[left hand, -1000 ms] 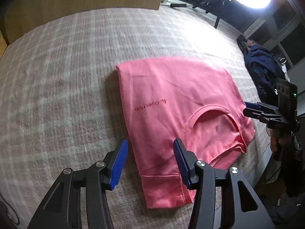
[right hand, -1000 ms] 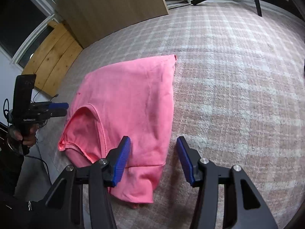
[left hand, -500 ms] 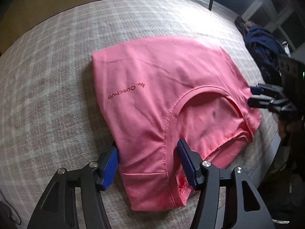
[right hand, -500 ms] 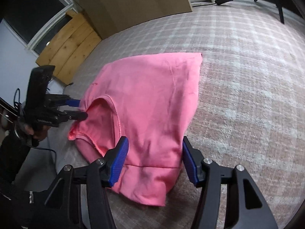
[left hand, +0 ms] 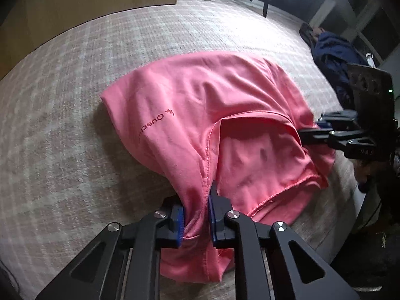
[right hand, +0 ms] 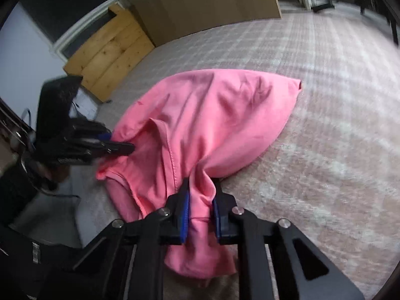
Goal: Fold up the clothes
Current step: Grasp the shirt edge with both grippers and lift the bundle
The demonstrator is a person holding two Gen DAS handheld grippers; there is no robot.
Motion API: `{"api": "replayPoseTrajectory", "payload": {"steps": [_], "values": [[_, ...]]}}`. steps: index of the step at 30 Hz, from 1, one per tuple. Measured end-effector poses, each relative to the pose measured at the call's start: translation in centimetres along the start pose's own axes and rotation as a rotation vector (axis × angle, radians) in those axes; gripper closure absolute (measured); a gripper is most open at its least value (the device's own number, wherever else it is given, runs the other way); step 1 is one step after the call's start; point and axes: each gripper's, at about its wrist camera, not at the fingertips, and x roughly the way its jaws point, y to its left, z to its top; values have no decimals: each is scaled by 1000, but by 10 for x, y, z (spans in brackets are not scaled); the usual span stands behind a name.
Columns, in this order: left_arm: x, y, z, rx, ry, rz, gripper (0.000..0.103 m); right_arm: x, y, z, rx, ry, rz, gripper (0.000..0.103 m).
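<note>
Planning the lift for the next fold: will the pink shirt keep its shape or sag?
Probably sag: the pink shirt already bunches between the closing left gripper and right gripper. It looks thin and light, and may drag on the fuzzy blanket.

Checked blanket (left hand: 75, 115) underneath; dark blue garment (left hand: 332, 57) far edge; wooden panel (right hand: 107, 52).

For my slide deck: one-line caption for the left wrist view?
Left gripper closing on a pink T-shirt's near edge, right gripper at its far side.
</note>
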Motion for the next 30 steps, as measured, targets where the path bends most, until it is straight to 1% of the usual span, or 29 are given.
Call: {"api": "replayPoseTrajectory", "payload": {"steps": [2,4,7,10,11,14,18,19,22,23,25,28,30], "values": [[-2,-5,0,-19,-15,-30,91,1,-3,1,35,9,51,90],[-15,-5,0,-40,-54,-85,91,-3,-3,6,85,-23,109,90],[-37,-6,7,-30,-111,-105,91,-14,0,14,151,-83,190,91],[-63,6,16,-31,-162,-121,92,-26,13,31,159,-134,218,91],[-72,22,19,-27,-175,-121,92,-30,18,38,156,-148,219,91],[-84,49,28,-20,-225,-126,91,-35,41,64,147,-196,230,91],[-132,96,28,-2,-294,-105,91,-36,76,101,138,-246,247,91],[-145,112,28,3,-309,-97,91,-31,89,113,130,-254,248,91],[-169,156,44,-8,-343,-83,91,-14,121,149,105,-261,252,91],[-172,168,53,-9,-348,-60,91,-7,130,163,103,-263,259,91],[-177,193,72,-17,-359,-26,91,11,143,196,96,-277,264,91],[-185,229,91,-9,-382,-12,92,37,157,243,66,-304,257,91],[-191,247,102,15,-393,11,91,52,161,262,65,-309,260,91]]}}
